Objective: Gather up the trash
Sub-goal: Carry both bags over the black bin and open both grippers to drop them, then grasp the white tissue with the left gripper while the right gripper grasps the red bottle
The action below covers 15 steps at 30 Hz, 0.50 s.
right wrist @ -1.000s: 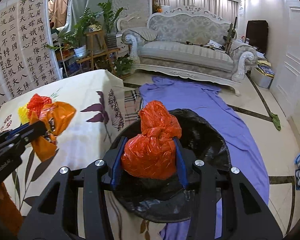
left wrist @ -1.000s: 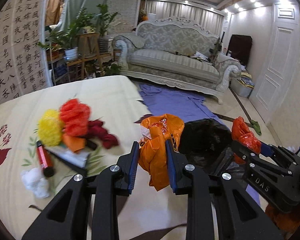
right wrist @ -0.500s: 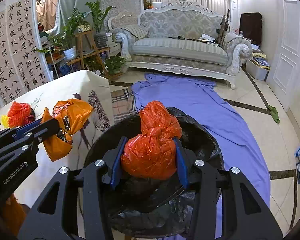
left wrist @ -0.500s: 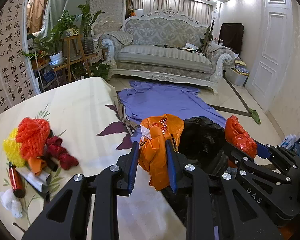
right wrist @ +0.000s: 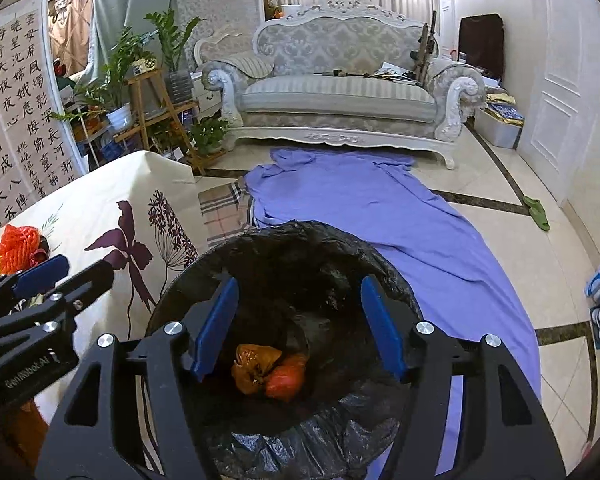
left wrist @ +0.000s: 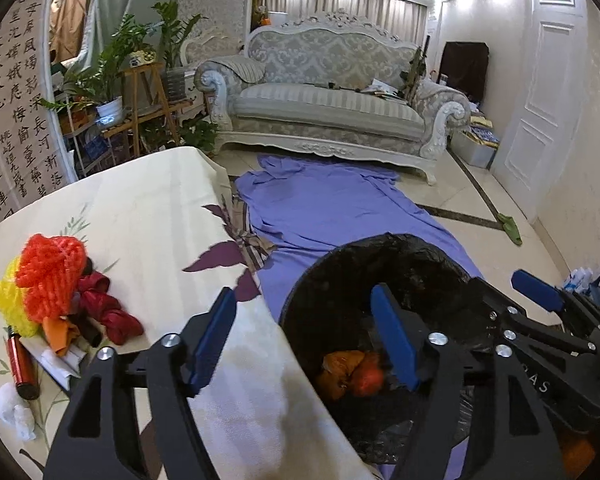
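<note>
Binned: orange bag (right wrist: 256, 364) and red bag (right wrist: 286, 380), both in my bin (right wrist: 260, 240). Left gripper (left wrist: 304, 340), right gripper (right wrist: 296, 320): jaws just opened, nothing between. Outstanding: trash pile (left wrist: 52, 292) on table (left wrist: 140, 208).

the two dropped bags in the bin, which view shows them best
The right wrist view: the orange bag and red bag lie unobstructed in the black-lined bin. In the left wrist view, a gripper finger partly hides them.

The left gripper (left wrist: 304, 336) and right gripper (right wrist: 296, 320) are hanging side by side, both tilting downward; their jaws have just been opening (nothing between the blue pads).
</note>
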Available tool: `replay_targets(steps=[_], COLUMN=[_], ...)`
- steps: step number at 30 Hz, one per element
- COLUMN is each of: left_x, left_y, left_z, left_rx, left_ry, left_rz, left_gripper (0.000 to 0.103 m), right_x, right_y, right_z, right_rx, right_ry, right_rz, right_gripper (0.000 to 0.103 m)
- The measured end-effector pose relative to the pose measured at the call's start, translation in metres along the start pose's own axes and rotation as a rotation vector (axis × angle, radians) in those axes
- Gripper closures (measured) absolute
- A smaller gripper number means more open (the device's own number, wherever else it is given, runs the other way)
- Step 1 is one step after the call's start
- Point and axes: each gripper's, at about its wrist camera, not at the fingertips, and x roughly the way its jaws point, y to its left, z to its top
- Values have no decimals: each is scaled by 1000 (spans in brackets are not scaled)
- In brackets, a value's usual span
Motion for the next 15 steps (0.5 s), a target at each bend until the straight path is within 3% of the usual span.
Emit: replay_targets(steps=[8, 15], left_x=[-23, -44], left_y=[16, 44], left_z=[-4, -20], left_rx=[-9, -45], left_ry=[-33, -13], left_rz=[71, 144], left_gripper=[29, 29], right_x=[-10, -18], right_y=[12, 49], right_z=[-3, -8], right_rx=[7, -38], right_ry=[6, 15], right_rz=[41, 106], right_gripper=[30, 30])
